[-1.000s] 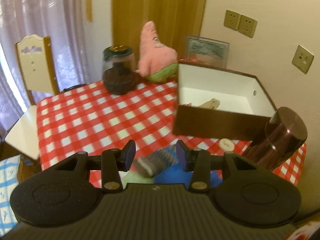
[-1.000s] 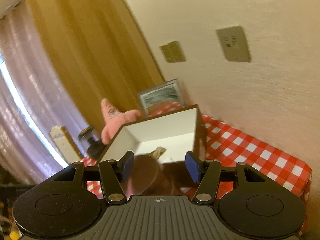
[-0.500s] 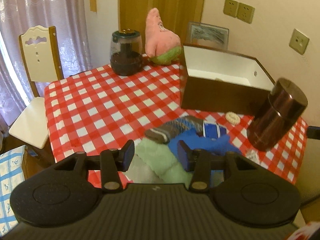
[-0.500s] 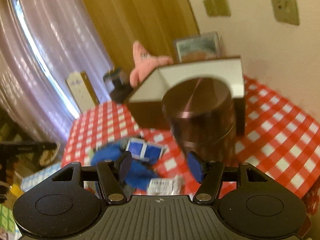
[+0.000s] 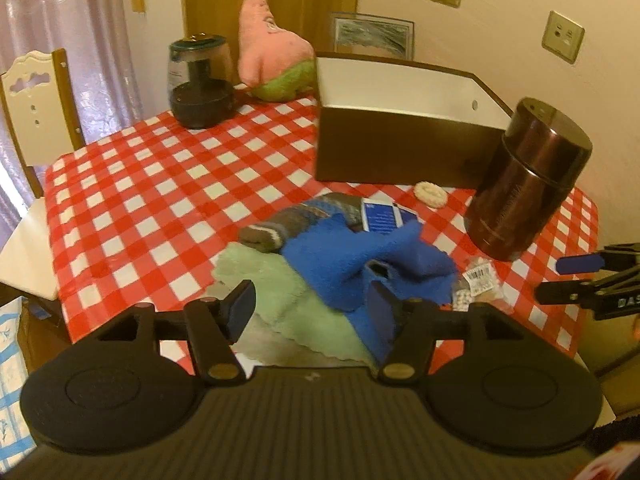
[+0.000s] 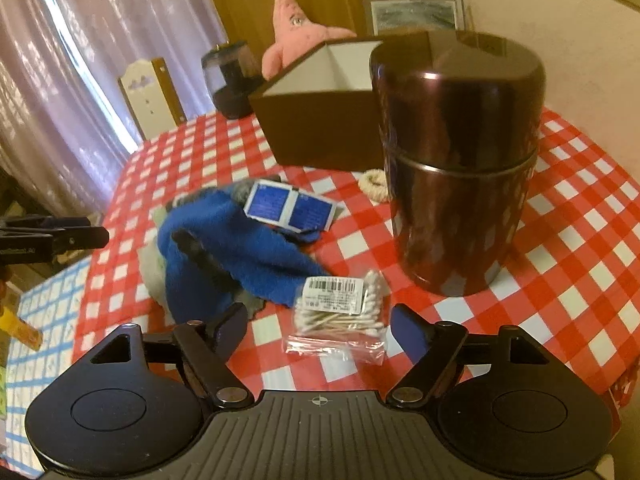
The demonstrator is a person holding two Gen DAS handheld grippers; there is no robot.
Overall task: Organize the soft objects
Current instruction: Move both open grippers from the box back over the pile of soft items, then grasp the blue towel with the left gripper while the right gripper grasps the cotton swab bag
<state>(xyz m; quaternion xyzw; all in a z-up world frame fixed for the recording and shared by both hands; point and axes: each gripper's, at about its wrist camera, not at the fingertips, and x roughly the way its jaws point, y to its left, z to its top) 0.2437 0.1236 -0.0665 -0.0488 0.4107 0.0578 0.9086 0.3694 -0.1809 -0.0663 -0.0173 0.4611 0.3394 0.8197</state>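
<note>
Both grippers tilt downward over the counter (image 5: 132,200). The left gripper (image 5: 310,306) has its jaws opening, nothing pressed between them. The right gripper (image 6: 320,330) also has its jaws opening, gripping nothing.

1. Blue fleece cloth (image 5: 352,260): crumpled, near table's front edge, atop green towel.
2. Green towel (image 5: 280,300): flat, w/ scalloped hem, at front edge.
3. Grey striped sock (image 5: 280,230): limp, just behind cloth.
4. Pink starfish plush (image 5: 268,48): upright, back edge.
</note>
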